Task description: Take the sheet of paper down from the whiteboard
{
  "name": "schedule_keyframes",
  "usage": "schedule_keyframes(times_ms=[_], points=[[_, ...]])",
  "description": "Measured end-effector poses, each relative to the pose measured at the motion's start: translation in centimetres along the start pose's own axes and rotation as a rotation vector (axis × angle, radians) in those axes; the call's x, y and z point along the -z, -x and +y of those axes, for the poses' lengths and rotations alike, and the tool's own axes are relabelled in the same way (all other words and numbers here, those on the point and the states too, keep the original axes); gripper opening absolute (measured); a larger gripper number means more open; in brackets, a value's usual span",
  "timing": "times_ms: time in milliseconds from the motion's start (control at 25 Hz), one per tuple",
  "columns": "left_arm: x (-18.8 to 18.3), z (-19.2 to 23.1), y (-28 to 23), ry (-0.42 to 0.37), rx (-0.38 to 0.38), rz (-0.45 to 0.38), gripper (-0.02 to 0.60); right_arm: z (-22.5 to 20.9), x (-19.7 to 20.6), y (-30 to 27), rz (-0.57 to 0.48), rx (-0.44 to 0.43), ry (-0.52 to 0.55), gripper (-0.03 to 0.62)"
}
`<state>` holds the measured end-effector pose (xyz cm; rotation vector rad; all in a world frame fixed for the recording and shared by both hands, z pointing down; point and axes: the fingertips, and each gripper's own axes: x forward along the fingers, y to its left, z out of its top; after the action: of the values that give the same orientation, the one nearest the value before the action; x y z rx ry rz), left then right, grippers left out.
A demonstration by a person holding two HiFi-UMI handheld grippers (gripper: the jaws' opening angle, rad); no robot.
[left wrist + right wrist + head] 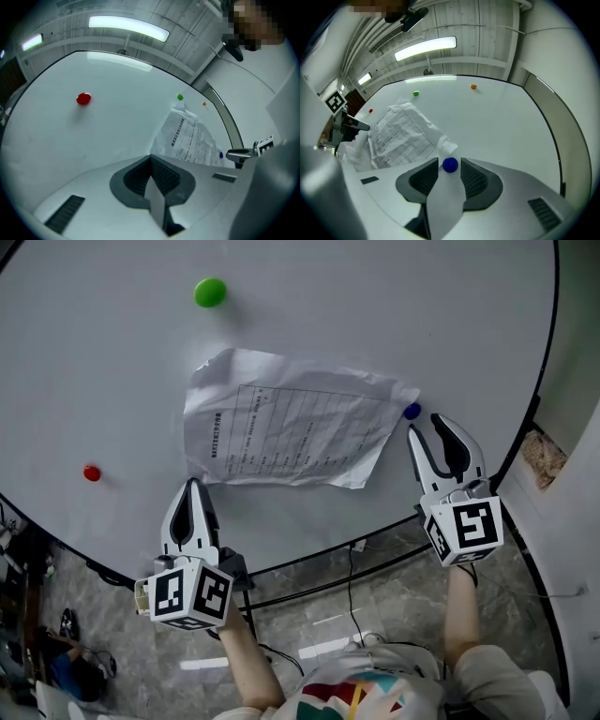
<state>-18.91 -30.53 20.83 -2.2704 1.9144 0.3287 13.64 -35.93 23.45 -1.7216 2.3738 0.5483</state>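
One whiteboard (pixel 375 306), one sheet of paper (pixel 291 418), four round magnets and two hand-held grippers are in sight. The sheet is white and heavily creased, printed with a ruled table and rows of small text that run sideways in the head view; its edges are wavy and its 5 o'clock corner curls off the board. It lies flat against the smooth, glossy white board near the middle of the head view, with its 3 o'clock corner at the blue magnet (pixel 412 411). The green magnet (pixel 210 292) sits at the sheet's 11 o'clock, well apart, and the red magnet (pixel 91 472) at its 8 o'clock, also apart; the orange magnet (pixel 473 86) shows only in the gripper views, far up the board. All four are small glossy domes. The left gripper (pixel 194 486), in white plastic with ribbed dark pads, has its jaws pressed together on nothing, just at the sheet's 7 o'clock corner. The right gripper (pixel 427 426) stands with jaws apart, the blue magnet between its tips.
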Motion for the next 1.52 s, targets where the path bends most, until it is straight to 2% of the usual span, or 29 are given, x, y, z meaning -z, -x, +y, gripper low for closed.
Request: schedule_keyframes(times_ms=[240, 440, 560, 720, 920, 1160, 1520], points=[[3.8, -0.1, 3.6, -0.043, -0.025, 0.097, 0.044, 3.6, 0.1, 3.8, 0.013, -0.075, -0.043, 0.135], [9.6, -1.2, 7.1, -0.011, -0.019, 0.211, 0.044, 9.2, 2.3, 5.4, 0.081, -0.185, -0.103, 0.135], [11.8, -2.3, 8.0, 0.01, -0.018, 0.239, 0.044, 12.4, 3.4, 5.7, 0.12, -0.248, -0.144, 0.135], [11.8, -3.4, 8.3, 0.013, -0.005, 0.234, 0.044, 14.9, 4.3, 5.7, 0.168, -0.276, -0.116, 0.133], [10.8, -3.5, 8.3, 0.006, 0.003, 0.213, 0.044, 16.3, 3.7, 5.5, 0.16, -0.3, -0.117, 0.133], [9.7, -3.8, 7.9, -0.023, 0.023, 0.189, 0.044, 16.2, 2.9, 5.3, 0.137, -0.284, -0.109, 0.133], [9.2, -4.1, 7.3, -0.024, 0.039, 0.176, 0.044, 14.8, 2.6, 5.1, 0.127, -0.248, -0.099, 0.133]])
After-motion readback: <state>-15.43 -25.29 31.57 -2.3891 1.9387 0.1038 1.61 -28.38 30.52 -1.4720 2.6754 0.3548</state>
